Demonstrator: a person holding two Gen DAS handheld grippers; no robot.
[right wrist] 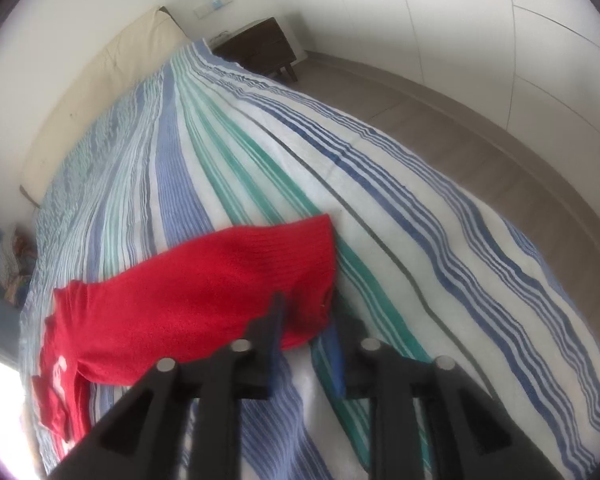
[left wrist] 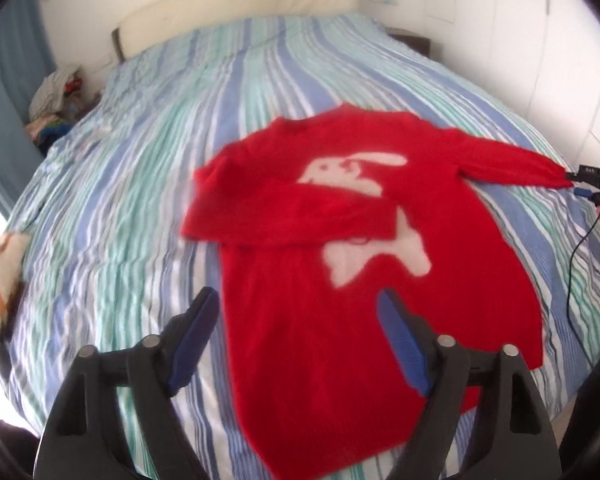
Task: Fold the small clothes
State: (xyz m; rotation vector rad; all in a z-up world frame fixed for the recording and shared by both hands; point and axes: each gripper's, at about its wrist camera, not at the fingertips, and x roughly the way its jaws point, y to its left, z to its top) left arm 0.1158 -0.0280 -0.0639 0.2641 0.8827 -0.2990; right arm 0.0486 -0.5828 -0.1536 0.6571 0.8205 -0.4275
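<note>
- The left gripper (left wrist: 296, 316) hovered at the bottom of the left wrist view, jaws wide and empty, above the lower body of the red knitted sweater with a white rabbit motif (left wrist: 340, 264).
- The sweater lay on the blue, green and white striped bed cover (left wrist: 140, 200), centre frame; one sleeve was folded across its chest, the other stretched toward the right edge.
- The right gripper (right wrist: 306, 332) stood at that sleeve's cuff, jaws partly open with the edge between them, not pinched.
- Risk: closing short could catch only the cover, or drag the knit and undo the first fold.
</note>
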